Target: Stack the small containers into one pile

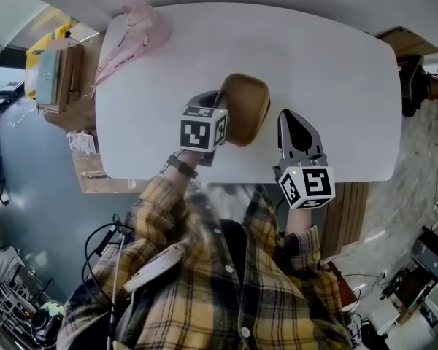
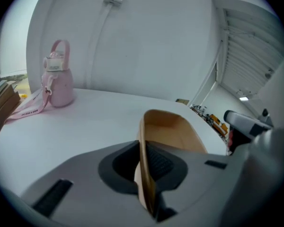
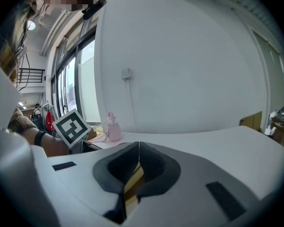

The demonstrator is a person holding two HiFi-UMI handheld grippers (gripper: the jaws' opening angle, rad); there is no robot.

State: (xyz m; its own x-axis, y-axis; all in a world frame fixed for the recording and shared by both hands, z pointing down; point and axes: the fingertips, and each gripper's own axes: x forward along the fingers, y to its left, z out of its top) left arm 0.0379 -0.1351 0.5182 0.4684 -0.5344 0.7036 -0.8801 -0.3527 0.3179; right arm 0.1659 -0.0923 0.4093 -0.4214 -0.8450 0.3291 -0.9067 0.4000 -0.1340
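Observation:
A tan, rounded small container [image 1: 246,106] sits near the front middle of the white table [image 1: 328,71], and I see only this one. My left gripper [image 1: 216,111] is shut on its left rim. In the left gripper view the thin wall of the container [image 2: 173,129] stands upright between the pads of the left gripper [image 2: 143,159]. My right gripper [image 1: 290,117] hovers just right of the container and apart from it, pointing away from me. The jaws of the right gripper [image 3: 138,148] are shut with nothing between them.
A pink bottle [image 1: 141,19] [image 2: 58,81] [image 3: 113,128] with a strap stands at the table's far left corner. Cardboard boxes [image 1: 58,75] sit beside the table's left edge. The left gripper's marker cube [image 3: 71,127] shows in the right gripper view.

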